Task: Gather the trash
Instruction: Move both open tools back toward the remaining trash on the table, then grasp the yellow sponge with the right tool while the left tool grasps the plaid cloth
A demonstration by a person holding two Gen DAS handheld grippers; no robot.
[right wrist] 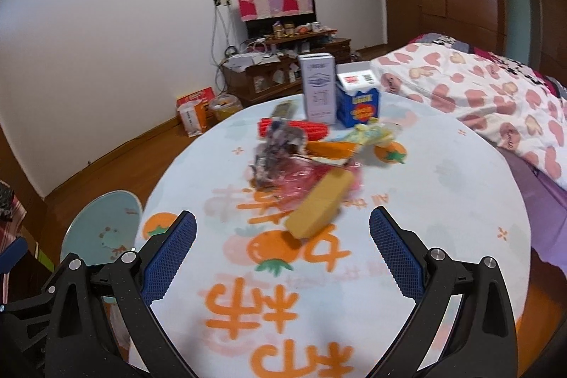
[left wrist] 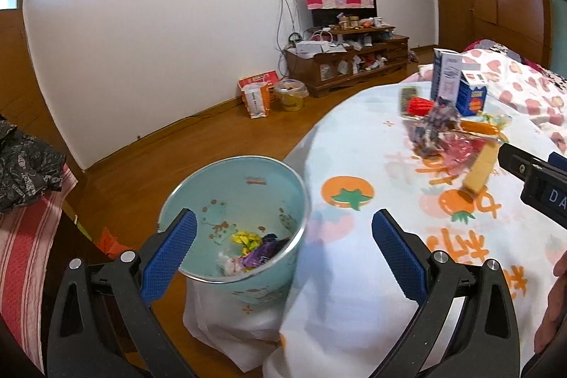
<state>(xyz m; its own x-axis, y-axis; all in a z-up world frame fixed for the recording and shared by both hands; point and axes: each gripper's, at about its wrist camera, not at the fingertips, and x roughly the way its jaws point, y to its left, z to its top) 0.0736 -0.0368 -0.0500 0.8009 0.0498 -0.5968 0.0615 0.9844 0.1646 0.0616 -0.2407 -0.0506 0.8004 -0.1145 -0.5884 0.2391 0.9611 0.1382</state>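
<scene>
A light blue trash bin (left wrist: 248, 197) stands on the floor beside the round table and holds several crumpled wrappers (left wrist: 253, 245). It also shows at the left in the right wrist view (right wrist: 102, 229). My left gripper (left wrist: 283, 236) is open and empty, over the bin's rim and the table edge. My right gripper (right wrist: 282, 234) is open and empty above the table, just short of a tan box (right wrist: 320, 204). Behind the box lies a pile of wrappers: a red one (right wrist: 301, 178), a dark crinkled one (right wrist: 278, 144), an orange one (right wrist: 331, 149). The pile shows in the left wrist view too (left wrist: 443, 133).
The table has a white cloth with orange fruit prints (right wrist: 425, 201). At its far side stand a tall white carton (right wrist: 317, 87) and a blue box (right wrist: 359, 101), with a red ridged item (right wrist: 294, 126). A bed with a heart-print quilt (right wrist: 478, 94) is right. A TV cabinet (left wrist: 347, 59) stands against the far wall.
</scene>
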